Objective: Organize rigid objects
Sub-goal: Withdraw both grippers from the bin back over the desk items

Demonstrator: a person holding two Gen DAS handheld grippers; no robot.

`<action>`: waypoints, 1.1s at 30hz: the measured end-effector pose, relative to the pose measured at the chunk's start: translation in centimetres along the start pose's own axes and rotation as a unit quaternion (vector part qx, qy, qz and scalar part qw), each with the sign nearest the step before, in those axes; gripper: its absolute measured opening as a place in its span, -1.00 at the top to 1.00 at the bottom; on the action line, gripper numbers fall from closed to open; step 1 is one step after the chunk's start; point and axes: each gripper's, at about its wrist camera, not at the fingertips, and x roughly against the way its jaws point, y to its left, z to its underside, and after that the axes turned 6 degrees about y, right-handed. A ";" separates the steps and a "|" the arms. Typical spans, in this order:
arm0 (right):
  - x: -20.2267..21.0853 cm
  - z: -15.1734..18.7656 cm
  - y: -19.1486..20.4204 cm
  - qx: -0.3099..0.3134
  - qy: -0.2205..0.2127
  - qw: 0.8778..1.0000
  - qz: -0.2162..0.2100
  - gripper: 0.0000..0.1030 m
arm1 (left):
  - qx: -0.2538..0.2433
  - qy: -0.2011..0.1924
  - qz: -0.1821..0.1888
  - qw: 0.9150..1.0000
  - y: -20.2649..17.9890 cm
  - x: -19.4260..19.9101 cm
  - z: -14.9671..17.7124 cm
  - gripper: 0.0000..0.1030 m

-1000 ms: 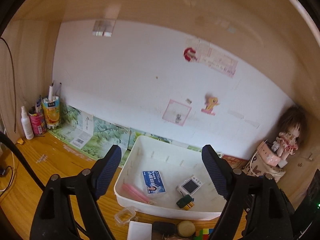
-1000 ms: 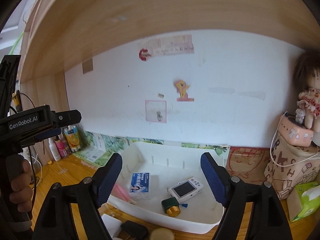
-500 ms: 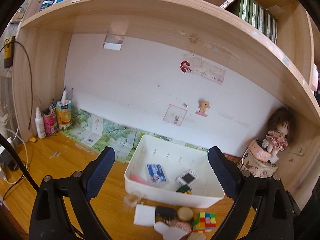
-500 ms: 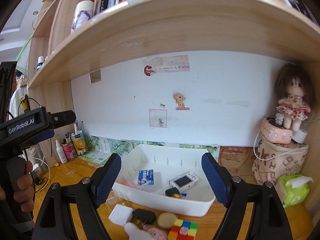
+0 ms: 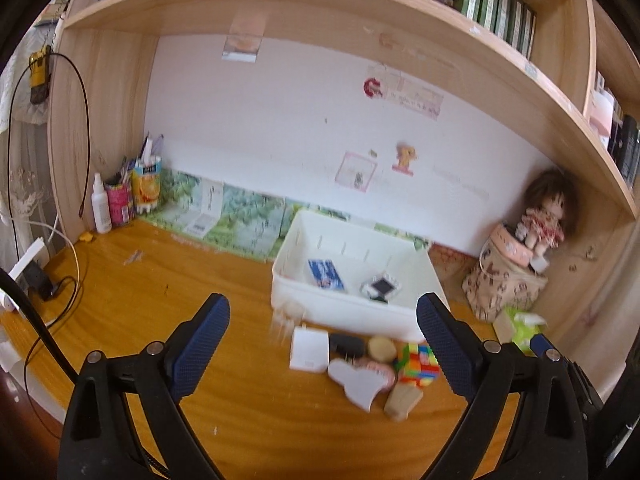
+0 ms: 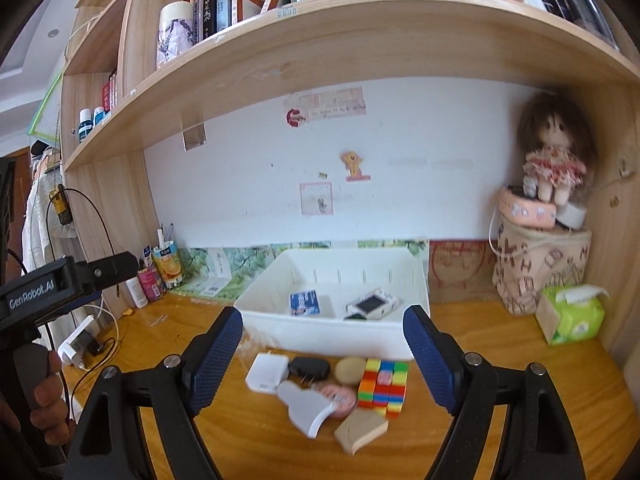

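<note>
A white bin (image 5: pixel 344 314) (image 6: pixel 328 336) stands on the wooden desk, holding a blue packet (image 5: pixel 325 274) (image 6: pixel 305 302) and a small white device (image 5: pixel 380 288) (image 6: pixel 372 303). Before it lie a white charger (image 6: pixel 267 372), a black plug (image 6: pixel 309 367), a tan round piece (image 6: pixel 350 370), a colourful cube (image 5: pixel 418 363) (image 6: pixel 383 386), a white scoop-shaped piece (image 6: pixel 306 406) and a wooden block (image 6: pixel 360 430). My left gripper (image 5: pixel 322 312) and right gripper (image 6: pixel 323 320) hover in front of this cluster, both open and empty.
A doll (image 6: pixel 554 160) sits on a patterned bag (image 6: pixel 540 264) at the right, beside a green tissue pack (image 6: pixel 572 314). Pen cups (image 5: pixel 146 184) and a spray bottle (image 5: pixel 100 204) stand back left, with cables and a plug (image 5: pixel 36 276). A bookshelf (image 6: pixel 360 40) overhangs.
Both grippers have drawn back from the bin, so the loose objects in front of it and the bookshelf above have come into view. The left jaws stand slightly wider.
</note>
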 end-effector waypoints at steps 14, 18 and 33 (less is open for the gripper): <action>-3.2 2.7 -0.5 -0.094 0.092 0.991 0.031 -0.62 | -0.032 0.121 0.006 0.992 1.7 -4.3 1.0 -0.86; -5.2 3.2 -0.8 -0.134 0.123 0.983 0.037 -0.62 | -0.044 0.171 0.014 0.984 2.3 -6.6 0.6 -0.86; -12.2 5.5 -0.7 -0.224 0.241 0.938 0.112 -0.62 | -0.064 0.316 0.030 0.946 3.4 -16.1 -1.2 -0.86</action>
